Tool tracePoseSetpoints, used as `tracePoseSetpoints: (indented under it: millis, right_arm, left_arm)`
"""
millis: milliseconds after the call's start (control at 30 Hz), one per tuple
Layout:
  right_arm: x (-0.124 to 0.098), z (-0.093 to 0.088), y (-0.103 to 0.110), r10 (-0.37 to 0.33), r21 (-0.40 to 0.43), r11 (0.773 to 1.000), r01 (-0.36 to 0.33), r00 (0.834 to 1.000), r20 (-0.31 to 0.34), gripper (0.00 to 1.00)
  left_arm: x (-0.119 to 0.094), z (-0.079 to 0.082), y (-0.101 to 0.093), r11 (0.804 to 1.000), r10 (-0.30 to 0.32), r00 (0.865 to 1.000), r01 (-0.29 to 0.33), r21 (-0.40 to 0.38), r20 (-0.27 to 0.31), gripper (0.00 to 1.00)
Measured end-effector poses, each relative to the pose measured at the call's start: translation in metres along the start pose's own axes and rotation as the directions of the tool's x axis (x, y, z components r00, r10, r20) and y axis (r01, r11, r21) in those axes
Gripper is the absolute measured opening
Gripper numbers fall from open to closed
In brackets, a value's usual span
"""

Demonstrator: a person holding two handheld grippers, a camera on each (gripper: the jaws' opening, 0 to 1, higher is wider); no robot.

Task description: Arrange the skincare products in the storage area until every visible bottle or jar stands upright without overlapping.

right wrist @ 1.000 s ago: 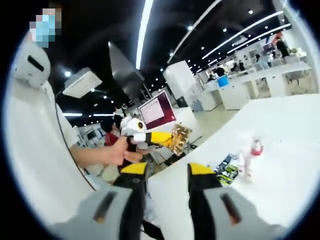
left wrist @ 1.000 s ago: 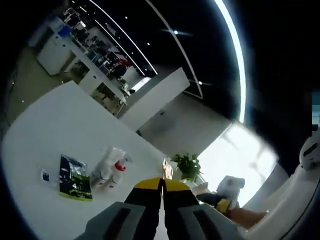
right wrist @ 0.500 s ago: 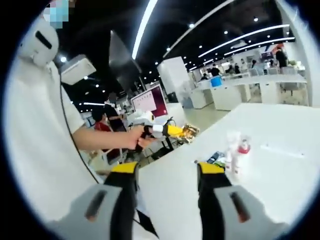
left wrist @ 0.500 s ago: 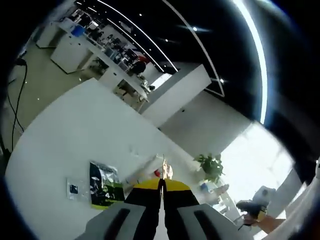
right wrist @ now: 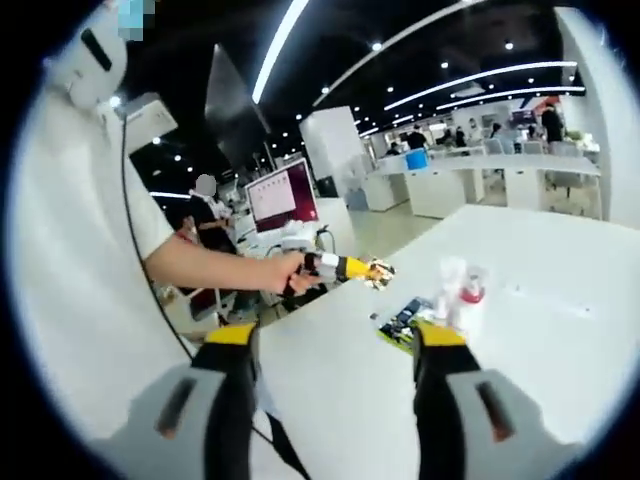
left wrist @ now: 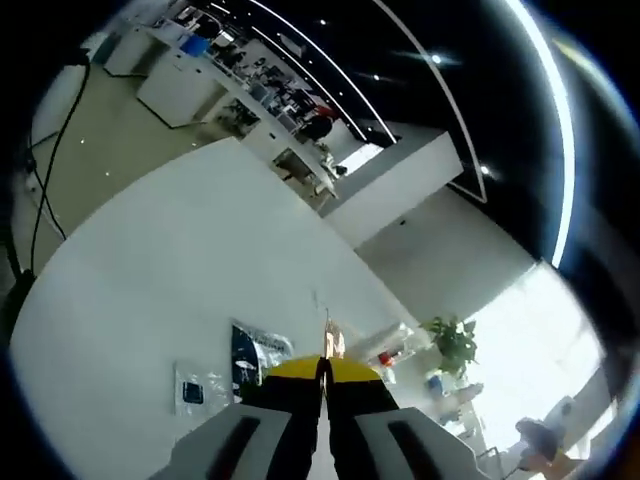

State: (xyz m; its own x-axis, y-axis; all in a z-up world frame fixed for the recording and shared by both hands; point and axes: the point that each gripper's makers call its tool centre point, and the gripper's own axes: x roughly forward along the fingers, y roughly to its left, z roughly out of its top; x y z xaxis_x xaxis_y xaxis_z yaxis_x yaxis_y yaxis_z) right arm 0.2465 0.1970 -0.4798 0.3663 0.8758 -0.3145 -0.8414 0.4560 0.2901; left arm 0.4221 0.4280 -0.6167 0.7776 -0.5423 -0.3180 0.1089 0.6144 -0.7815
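White table [right wrist: 560,330] carries clear plastic bottles [right wrist: 455,295], one red-capped, beside a dark green printed packet [right wrist: 400,327]. Right tool [right wrist: 335,345] has been spread wider since a second ago; left tool [left wrist: 322,372] stays pinched on a small gold-wrapped item [left wrist: 332,343]. Nothing is grasped from the cluster yet; approach is judged underway.

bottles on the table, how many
2, maybe more hidden: a red-capped bottle and a clear one right beside it, both standing behind the right gripper by a dark packet.
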Motion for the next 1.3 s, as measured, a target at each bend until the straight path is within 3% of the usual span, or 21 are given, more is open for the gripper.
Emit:
tracePoseSetpoints:
  millis: [300, 600, 1100, 1300]
  right_arm:
    - [0.007, -0.006, -0.010, -0.043, 0.025, 0.999, 0.043, 0.999, -0.033, 0.65]
    - [0.017, -0.011, -0.019, -0.095, 0.066, 0.993, 0.098, 0.994, -0.060, 0.65]
    - [0.035, -0.012, -0.038, -0.136, 0.106, 0.984, 0.145, 0.987, -0.089, 0.64]
    - [0.041, -0.011, -0.048, -0.135, 0.112, 0.983, 0.146, 0.986, -0.100, 0.63]
  left_arm:
    - [0.019, 0.004, 0.040, 0.997, 0.059, 0.998, -0.060, -0.049, -0.028, 0.01]
    - [0.045, 0.005, 0.086, 0.988, 0.134, 0.987, -0.140, -0.071, -0.087, 0.01]
    - [0.072, -0.010, 0.126, 0.973, 0.187, 0.970, -0.205, -0.110, -0.155, 0.01]
    - [0.074, -0.019, 0.135, 0.968, 0.215, 0.958, -0.235, -0.089, -0.191, 0.01]
